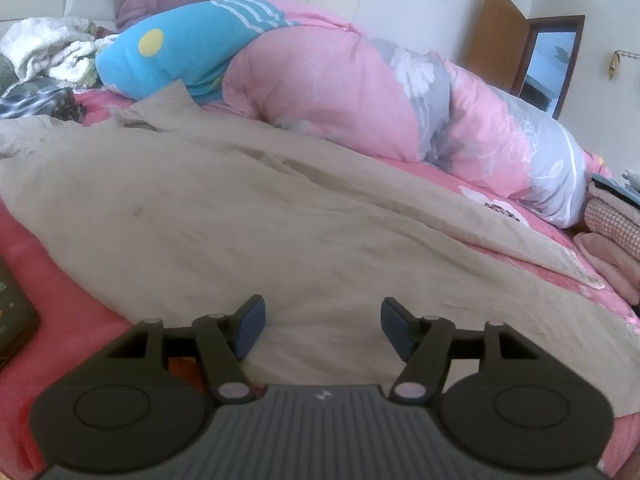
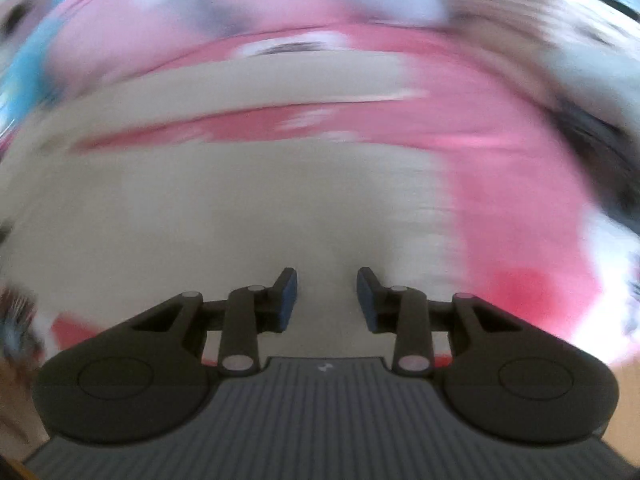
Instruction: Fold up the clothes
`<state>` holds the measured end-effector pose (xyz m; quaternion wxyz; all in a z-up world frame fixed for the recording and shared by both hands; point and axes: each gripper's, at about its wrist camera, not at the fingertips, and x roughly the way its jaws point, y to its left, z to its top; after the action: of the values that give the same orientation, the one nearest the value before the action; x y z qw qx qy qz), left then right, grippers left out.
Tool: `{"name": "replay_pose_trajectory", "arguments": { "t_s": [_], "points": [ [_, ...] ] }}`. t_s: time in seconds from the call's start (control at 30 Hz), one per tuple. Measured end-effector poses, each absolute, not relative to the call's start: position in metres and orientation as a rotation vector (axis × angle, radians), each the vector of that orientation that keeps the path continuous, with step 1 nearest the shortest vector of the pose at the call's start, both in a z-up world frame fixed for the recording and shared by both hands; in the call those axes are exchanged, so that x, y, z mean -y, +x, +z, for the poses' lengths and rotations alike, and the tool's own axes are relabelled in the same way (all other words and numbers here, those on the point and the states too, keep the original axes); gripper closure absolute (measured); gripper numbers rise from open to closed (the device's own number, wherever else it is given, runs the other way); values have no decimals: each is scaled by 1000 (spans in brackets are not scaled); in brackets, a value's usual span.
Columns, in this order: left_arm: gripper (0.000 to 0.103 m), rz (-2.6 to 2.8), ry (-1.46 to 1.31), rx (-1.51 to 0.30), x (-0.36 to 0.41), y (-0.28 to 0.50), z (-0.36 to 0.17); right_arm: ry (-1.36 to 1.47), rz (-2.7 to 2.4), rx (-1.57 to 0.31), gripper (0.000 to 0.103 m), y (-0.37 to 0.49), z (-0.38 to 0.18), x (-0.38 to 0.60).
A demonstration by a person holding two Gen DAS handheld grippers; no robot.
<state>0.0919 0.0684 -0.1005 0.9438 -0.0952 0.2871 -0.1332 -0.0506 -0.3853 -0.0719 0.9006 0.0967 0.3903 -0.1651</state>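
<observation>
Spread wide over the pink bed (image 1: 24, 240), beige garment (image 1: 248, 216), long axis running left to right. Directly under and ahead of left gripper (image 1: 322, 330): open wide, nothing between. Right gripper (image 2: 327, 300): narrower gap, also empty, view blurred; nearer hand probably left.

Both wrist views low, facing beige garment (image 1: 248, 216), right blurred

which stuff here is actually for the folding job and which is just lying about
For the job: beige garment, left gripper, right gripper.

Lying about: pink floral quilt, folded stack, white clothes pile, dark device.
</observation>
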Motion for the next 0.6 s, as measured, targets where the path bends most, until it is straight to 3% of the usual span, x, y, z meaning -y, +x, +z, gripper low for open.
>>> {"name": "replay_pose_trajectory", "arguments": {
  "t_s": [0.2, 0.47, 0.6],
  "points": [
    [34, -249, -141, -563, -58, 89, -103, 200, -239, -676, 67, -53, -56, 349],
    [33, -236, -101, -541, -52, 87, -106, -120, 100, -654, 46, -2, -94, 225],
    [33, -235, -98, -533, -54, 84, -102, -65, 96, -627, 42, -15, -115, 230]
  ]
}}
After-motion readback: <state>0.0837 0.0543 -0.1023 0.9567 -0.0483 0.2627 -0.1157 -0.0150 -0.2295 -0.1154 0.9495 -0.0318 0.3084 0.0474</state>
